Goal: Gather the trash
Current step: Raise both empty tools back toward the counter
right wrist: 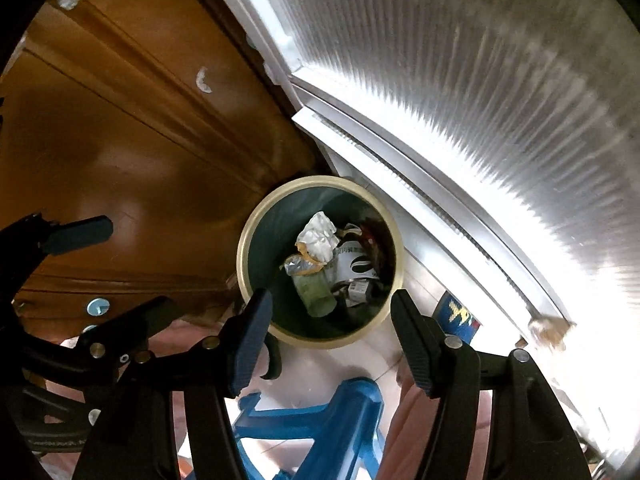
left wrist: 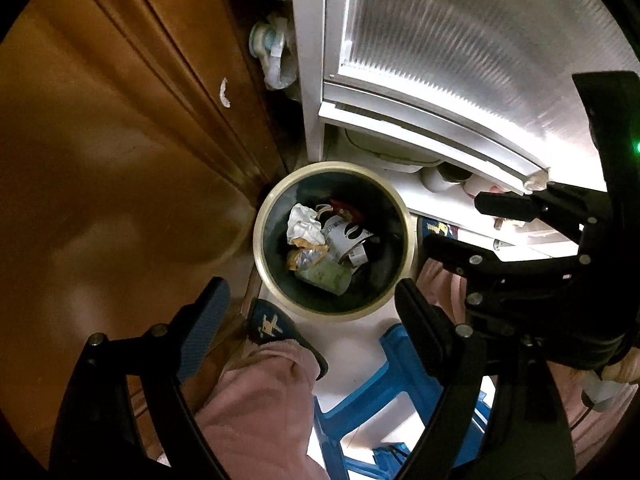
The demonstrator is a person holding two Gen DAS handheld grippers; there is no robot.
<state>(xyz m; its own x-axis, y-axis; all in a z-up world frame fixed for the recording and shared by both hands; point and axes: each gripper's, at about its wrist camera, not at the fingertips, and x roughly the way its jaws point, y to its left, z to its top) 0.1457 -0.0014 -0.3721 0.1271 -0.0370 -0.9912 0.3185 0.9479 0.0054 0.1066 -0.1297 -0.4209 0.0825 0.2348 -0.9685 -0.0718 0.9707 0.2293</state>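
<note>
A round bin with a cream rim stands on the floor, dark green inside. In it lie crumpled white paper, a white carton with black print, a pale green packet and a foil wrapper. My left gripper points straight down above the bin's near rim, open, with nothing between its fingers. My right gripper hangs over the bin beside it, also open and empty.
A brown wooden cabinet door stands left of the bin, and a white ribbed sliding door behind and to the right. A blue plastic stool, a person's pink trouser legs and blue slippers are just in front.
</note>
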